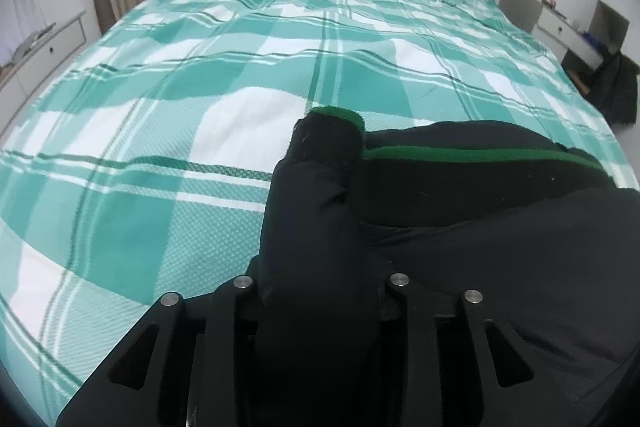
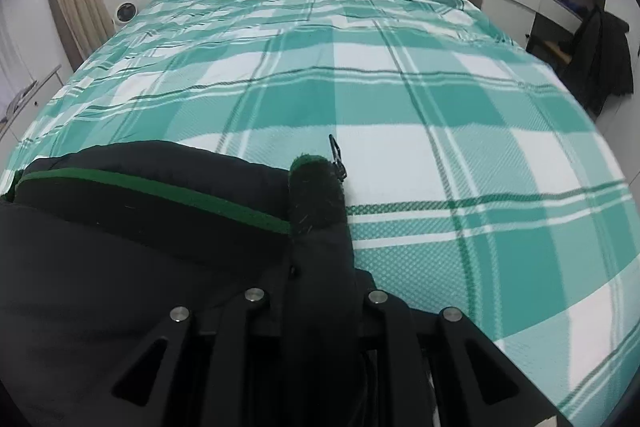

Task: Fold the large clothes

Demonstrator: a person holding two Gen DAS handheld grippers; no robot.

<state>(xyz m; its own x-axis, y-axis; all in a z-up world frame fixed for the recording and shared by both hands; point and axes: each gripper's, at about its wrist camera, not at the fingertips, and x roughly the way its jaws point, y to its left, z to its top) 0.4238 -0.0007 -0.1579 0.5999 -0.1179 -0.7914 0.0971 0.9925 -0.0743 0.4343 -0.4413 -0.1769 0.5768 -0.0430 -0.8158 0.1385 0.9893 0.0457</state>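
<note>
1. Black jacket (image 1: 500, 227) with green trim is spread at the near edge of the plaid-covered bed (image 1: 200, 67).
2. One bunched fold is clamped by the left gripper (image 1: 320, 291).
3. Another fold is clamped by the right gripper (image 2: 316, 303), beside the zipper pull (image 2: 335, 153).

Soft, even room light is seen, with no hard shadows. The bed (image 1: 200, 75) is bent round and blurred near the dark corners.

Left tongs (image 1: 320, 291) clamped on black jacket (image 1: 500, 227), green plaid bedspread (image 1: 200, 87) beneath
</note>
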